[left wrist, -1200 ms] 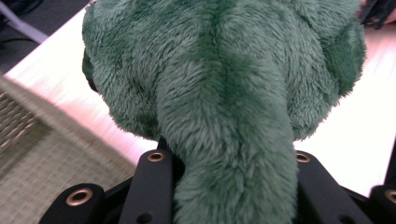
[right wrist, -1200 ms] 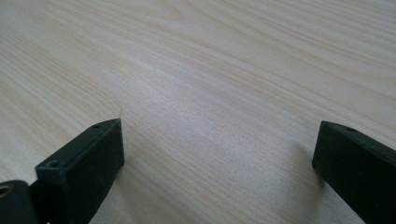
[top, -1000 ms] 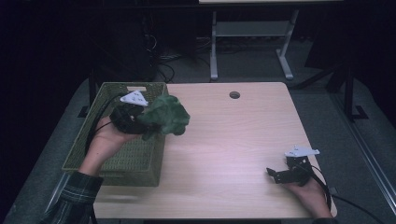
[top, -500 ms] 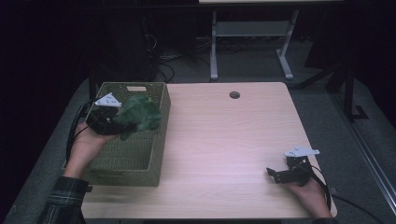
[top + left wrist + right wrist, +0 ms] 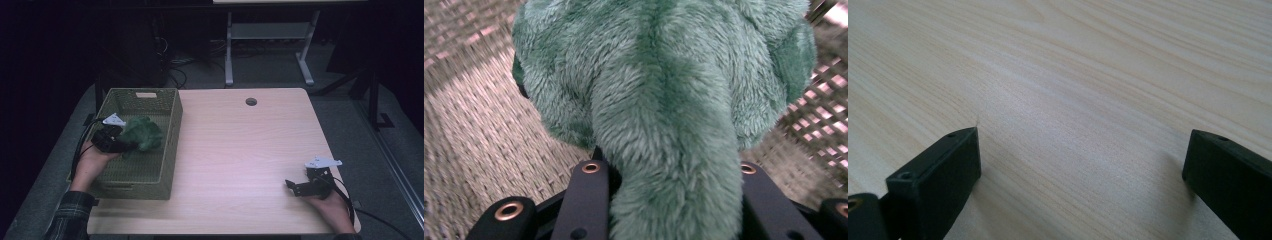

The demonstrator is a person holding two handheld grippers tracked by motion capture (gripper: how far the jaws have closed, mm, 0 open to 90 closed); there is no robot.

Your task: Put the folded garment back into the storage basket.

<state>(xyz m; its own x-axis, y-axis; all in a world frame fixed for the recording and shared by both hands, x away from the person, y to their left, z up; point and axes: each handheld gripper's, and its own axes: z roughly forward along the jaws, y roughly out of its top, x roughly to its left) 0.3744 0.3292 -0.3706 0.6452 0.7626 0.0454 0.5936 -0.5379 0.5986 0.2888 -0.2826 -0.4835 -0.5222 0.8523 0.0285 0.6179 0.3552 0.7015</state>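
You are working at a pale wooden bench [image 5: 240, 150] with a rectangular olive-green woven basket [image 5: 172, 145] sitting on its left part, one long side running along the bench's left edge. The basket's woven floor is lying bare around the one thing inside its walls: a fuzzy dark-green plush toy [image 5: 141, 133], which you are holding there with your left gripper [image 5: 116, 141]. In the high view the toy is sitting roughly mid-basket, nearer the left wall than the right, and I cannot tell whether it is touching the floor.

In the left gripper view the plush toy [image 5: 664, 100] is rising straight up out of the gap between the two black fingers [image 5: 586, 200]. A thick furry limb is running down between them, with the fingers pressing on it from both sides, so they are standing partly closed and clamped on the toy. The rest of the toy is bulging out beyond the fingertips, over the weave.

Your right gripper [image 5: 300, 187] is resting near the bench's front right corner, well apart from the basket. In the right gripper view its fingers [image 5: 938, 175] are standing wide apart, with bare wood grain [image 5: 1073, 100] between them and nothing gripped.
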